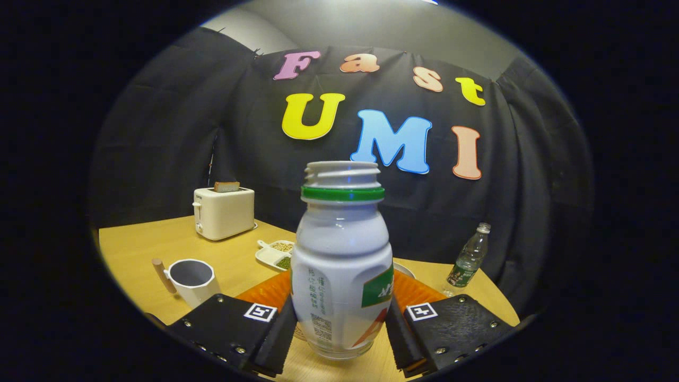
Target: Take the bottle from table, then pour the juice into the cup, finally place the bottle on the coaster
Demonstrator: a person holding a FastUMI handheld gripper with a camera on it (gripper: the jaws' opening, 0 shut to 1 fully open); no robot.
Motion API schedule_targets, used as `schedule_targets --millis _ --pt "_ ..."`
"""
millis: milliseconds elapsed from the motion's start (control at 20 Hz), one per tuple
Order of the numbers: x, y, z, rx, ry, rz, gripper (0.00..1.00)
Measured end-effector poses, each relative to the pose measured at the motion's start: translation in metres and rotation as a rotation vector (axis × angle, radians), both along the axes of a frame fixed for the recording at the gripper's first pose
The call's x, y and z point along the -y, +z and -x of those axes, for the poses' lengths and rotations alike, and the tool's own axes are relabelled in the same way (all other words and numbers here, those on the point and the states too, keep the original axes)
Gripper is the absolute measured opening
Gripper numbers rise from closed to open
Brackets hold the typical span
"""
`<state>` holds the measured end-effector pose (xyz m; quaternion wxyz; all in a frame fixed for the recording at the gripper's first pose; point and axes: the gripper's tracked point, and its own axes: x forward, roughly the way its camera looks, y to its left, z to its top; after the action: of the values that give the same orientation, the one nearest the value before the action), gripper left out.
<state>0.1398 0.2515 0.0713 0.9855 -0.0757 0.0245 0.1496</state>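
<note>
Bottle (342,265), uncapped, upright, sits between my gripper (342,331) fingers, both pads pressing its lower sides, over the orange coaster (270,291) on the wooden table (233,254). Cup (192,281) with wooden handle at ten o'clock from it; toaster (224,212) further off at eleven; water bottle (469,260) at two.

Gripper (340,318) with screws, square tags, seemingly textured plates

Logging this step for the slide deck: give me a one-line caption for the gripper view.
Hand-held gripper shut on the uncapped juice bottle, upright over the orange coaster; cup waits beside.
</note>
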Motion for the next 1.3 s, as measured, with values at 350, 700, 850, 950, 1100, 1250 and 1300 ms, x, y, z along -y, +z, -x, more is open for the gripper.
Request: schedule_targets --millis 350,700,850,950,1100,1250,1300 --pt "-0.016 -0.001 -0.006 -0.030 0.037 -0.099 0.74" --pt "-0.022 -0.014 -0.023 -0.049 0.034 -0.100 0.74" --pt "-0.029 -0.023 -0.032 -0.062 0.038 -0.125 0.74" --pt "-0.030 -0.029 -0.039 -0.062 0.033 -0.116 0.74" --pt "-0.034 -0.036 -0.048 -0.053 0.028 -0.103 0.74" --pt "-0.033 -0.045 -0.059 -0.054 0.007 -0.083 0.74" --pt "-0.033 -0.053 -0.062 -0.071 0.001 -0.080 0.74"
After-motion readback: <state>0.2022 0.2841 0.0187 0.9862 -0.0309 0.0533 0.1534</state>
